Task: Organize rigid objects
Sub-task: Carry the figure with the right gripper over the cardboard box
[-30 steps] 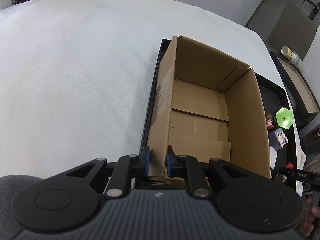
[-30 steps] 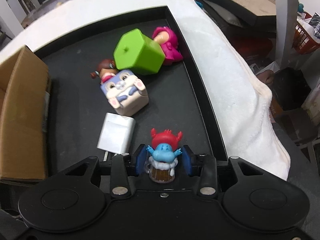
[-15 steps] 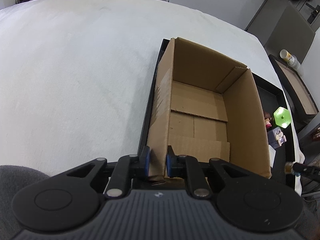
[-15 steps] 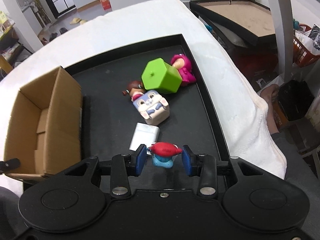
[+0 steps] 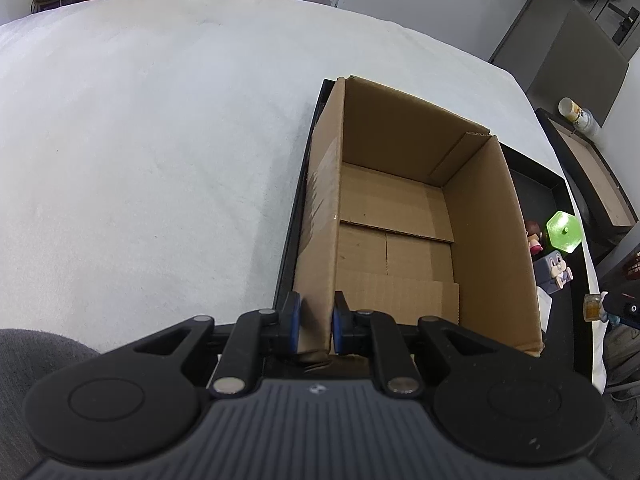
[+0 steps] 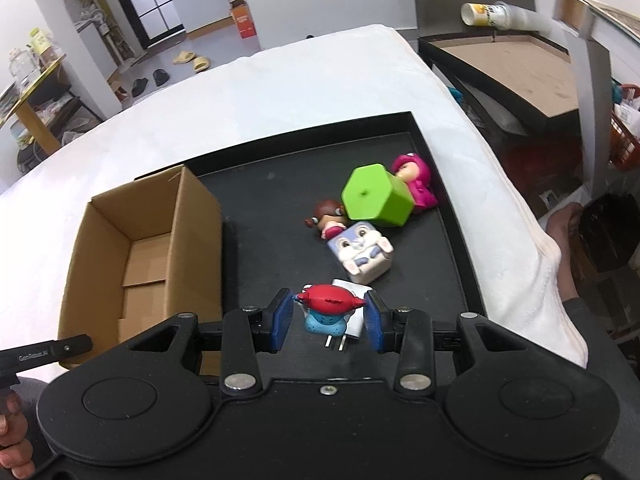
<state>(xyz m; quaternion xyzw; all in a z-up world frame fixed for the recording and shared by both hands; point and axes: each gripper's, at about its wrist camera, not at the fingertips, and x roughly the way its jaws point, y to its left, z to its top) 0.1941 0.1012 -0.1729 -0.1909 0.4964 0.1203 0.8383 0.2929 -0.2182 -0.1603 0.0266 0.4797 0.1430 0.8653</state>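
Presently the left gripper (image 5: pixel 313 322) pinches the near left wall of the cardboard box (image 5: pixel 404 216), one pad on each face of the wall. That box stands open-topped at the left end of the black tray (image 6: pixel 452 216), which lies on a white cloth (image 5: pixel 152 152). Meanwhile the right gripper (image 6: pixel 329 319) holds a red-capped blue figure (image 6: pixel 326 308) between its blue pads, above the tray floor. On the tray beyond it lie a white charger plug (image 6: pixel 352 292), a rabbit cube (image 6: pixel 360 252), a green hexagonal block (image 6: pixel 374 196), a brown-haired doll (image 6: pixel 329 218) and a pink doll (image 6: pixel 414 180).
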